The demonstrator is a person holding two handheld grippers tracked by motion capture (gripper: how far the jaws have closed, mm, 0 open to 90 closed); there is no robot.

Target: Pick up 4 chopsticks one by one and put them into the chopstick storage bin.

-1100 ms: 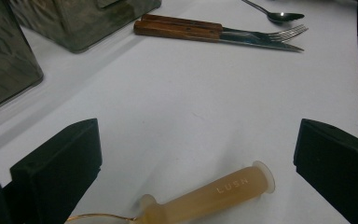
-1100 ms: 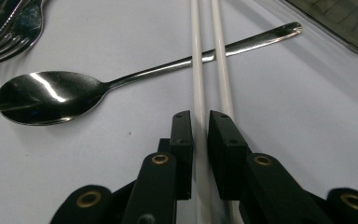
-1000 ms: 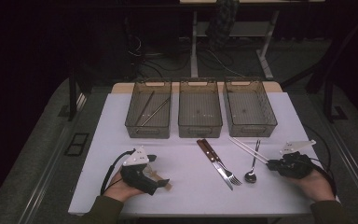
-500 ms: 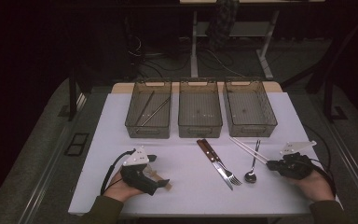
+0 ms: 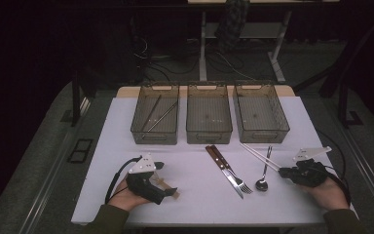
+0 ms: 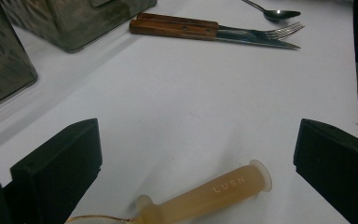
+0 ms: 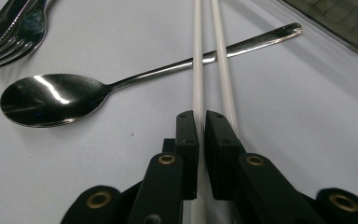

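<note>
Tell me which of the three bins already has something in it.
The left bin: two thin dark sticks lie inside; the middle bin and right bin look bare.

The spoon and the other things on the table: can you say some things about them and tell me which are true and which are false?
1. The right gripper has its jaws shut on a white chopstick. True.
2. The spoon lies in the middle bin. False: it lies on the table, with the chopsticks crossing over its handle.
3. The left gripper has its jaws open. True.
4. All three bins have nothing in them. False: the left bin holds two thin sticks.
</note>
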